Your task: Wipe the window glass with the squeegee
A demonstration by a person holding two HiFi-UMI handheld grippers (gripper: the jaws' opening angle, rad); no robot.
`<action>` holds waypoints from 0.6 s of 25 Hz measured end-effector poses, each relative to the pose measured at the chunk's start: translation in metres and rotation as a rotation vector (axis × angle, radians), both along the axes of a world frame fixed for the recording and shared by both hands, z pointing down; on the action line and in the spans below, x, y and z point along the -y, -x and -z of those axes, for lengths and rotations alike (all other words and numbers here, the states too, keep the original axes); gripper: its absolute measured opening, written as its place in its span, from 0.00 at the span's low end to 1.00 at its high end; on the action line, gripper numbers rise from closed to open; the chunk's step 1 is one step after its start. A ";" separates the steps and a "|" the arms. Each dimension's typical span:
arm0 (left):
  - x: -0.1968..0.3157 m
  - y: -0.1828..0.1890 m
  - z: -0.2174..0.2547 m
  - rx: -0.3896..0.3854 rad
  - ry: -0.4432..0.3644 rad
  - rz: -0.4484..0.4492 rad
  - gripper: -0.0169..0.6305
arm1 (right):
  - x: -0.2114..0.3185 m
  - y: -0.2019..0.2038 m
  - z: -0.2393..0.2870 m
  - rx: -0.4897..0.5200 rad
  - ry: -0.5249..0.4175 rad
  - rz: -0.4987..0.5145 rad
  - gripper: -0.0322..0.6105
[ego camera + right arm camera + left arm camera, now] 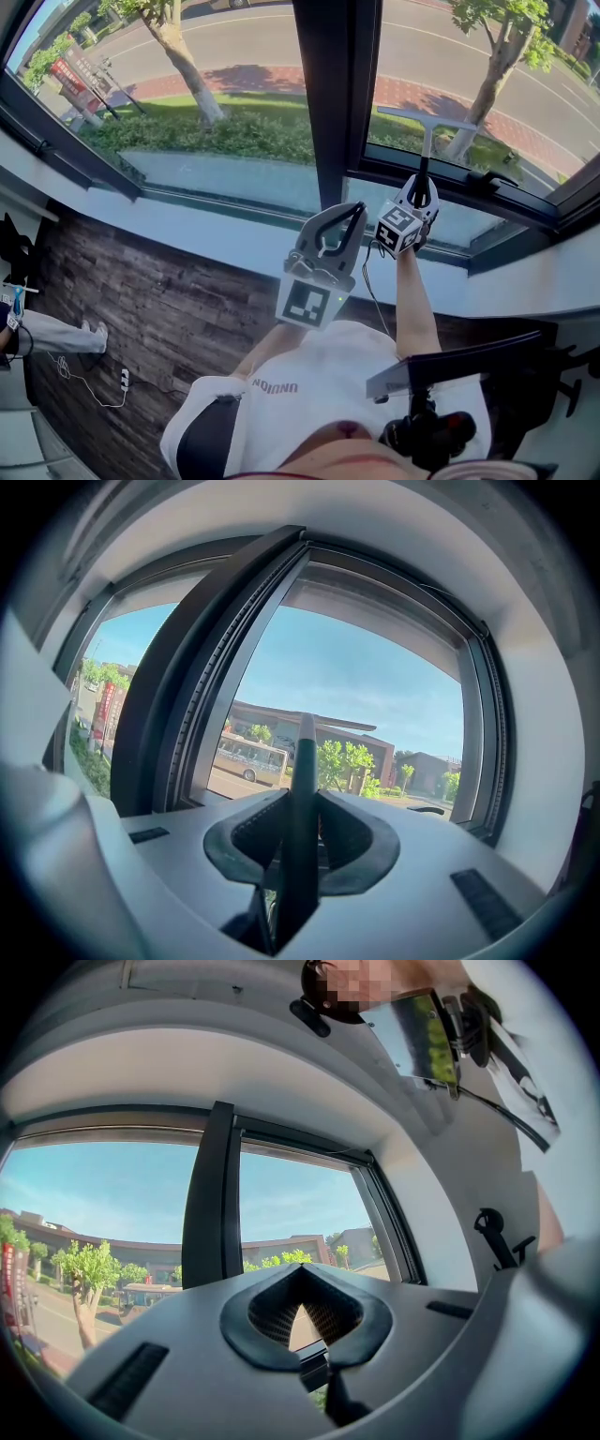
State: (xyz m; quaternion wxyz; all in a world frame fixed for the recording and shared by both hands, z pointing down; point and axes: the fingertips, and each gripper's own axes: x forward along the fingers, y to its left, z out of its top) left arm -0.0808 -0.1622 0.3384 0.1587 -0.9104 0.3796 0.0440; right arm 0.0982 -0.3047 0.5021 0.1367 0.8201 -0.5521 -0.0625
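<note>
Squeegee (427, 141) is located at the right-hand window pane (506, 56), upright, with its pale blade across the top and its dark handle running down into the right gripper (419, 192). The right gripper view confirms the hold: both pads are clamped against the handle (300, 836), which rises straight up between them toward the glass. The blade sits over the lower part of the pane, just right of the dark centre post (337, 94); contact between blade and glass cannot be confirmed from any view. Left gripper (356, 212) is positioned lower and to the left, in front of the base of the post and above the white window sill (187, 234). Its jaws are drawn together at the tips and carry nothing (the left gripper view shows only window and sky through the gap behind the pads (330, 1321)). A black window latch (489, 178) sits on the lower frame, near the squeegee on its right. Dark wood floor (141, 309) lies below the sill.
</note>
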 end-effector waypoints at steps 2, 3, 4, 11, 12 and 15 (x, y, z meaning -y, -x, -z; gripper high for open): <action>0.001 -0.001 -0.001 0.003 0.005 0.001 0.02 | -0.001 -0.001 -0.003 0.006 0.006 -0.003 0.19; 0.001 -0.002 -0.001 -0.002 0.007 0.001 0.02 | -0.002 -0.001 -0.005 0.009 0.011 -0.003 0.19; 0.001 -0.002 0.000 -0.007 0.008 0.000 0.02 | -0.002 -0.002 -0.008 0.011 0.018 -0.001 0.19; 0.000 -0.002 -0.002 0.027 -0.003 -0.005 0.02 | -0.005 -0.001 -0.020 0.024 0.043 -0.012 0.19; 0.000 -0.001 -0.002 0.024 -0.004 -0.005 0.02 | -0.005 0.000 -0.022 0.029 0.048 -0.013 0.19; 0.001 -0.001 -0.003 0.006 0.013 -0.003 0.02 | -0.006 0.000 -0.029 0.035 0.065 -0.010 0.19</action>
